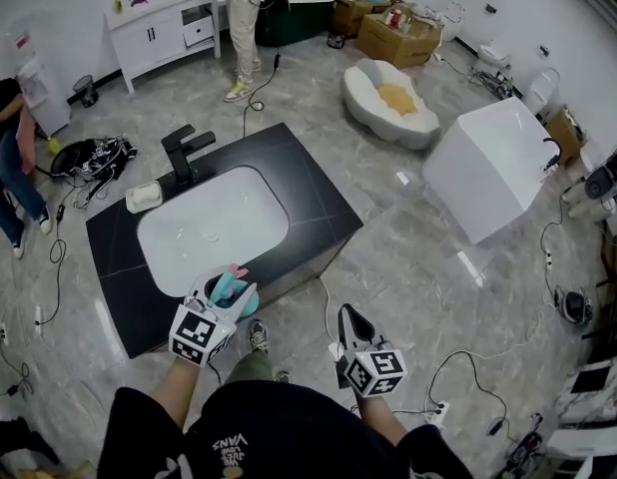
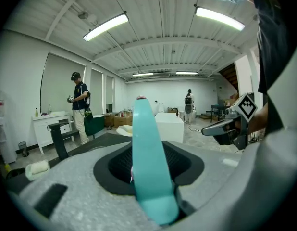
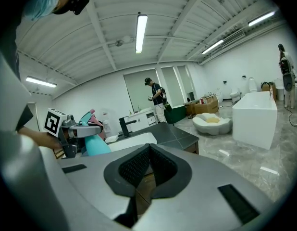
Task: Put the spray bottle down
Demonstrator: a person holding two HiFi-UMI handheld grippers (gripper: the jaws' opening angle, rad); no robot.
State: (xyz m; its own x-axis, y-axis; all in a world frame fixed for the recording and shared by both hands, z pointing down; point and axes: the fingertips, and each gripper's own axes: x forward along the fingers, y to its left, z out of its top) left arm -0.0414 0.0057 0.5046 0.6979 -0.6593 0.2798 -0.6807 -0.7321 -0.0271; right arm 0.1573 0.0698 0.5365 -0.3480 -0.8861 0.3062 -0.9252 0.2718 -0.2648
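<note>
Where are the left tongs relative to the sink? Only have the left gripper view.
Observer: Head view puts the left tongs and their teal plastic spray bottle at the near rim of the white oval basin in the black stone counter.
Operator: Other side?
Observer: The right tongs are shut, pads touching, nothing between them.
Operator: What's beyond the basin?
Observer: A black square faucet at its far-left edge.

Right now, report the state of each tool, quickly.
Left tool: closed on the teal spray bottle.
Right tool: closed, holding nothing.
</note>
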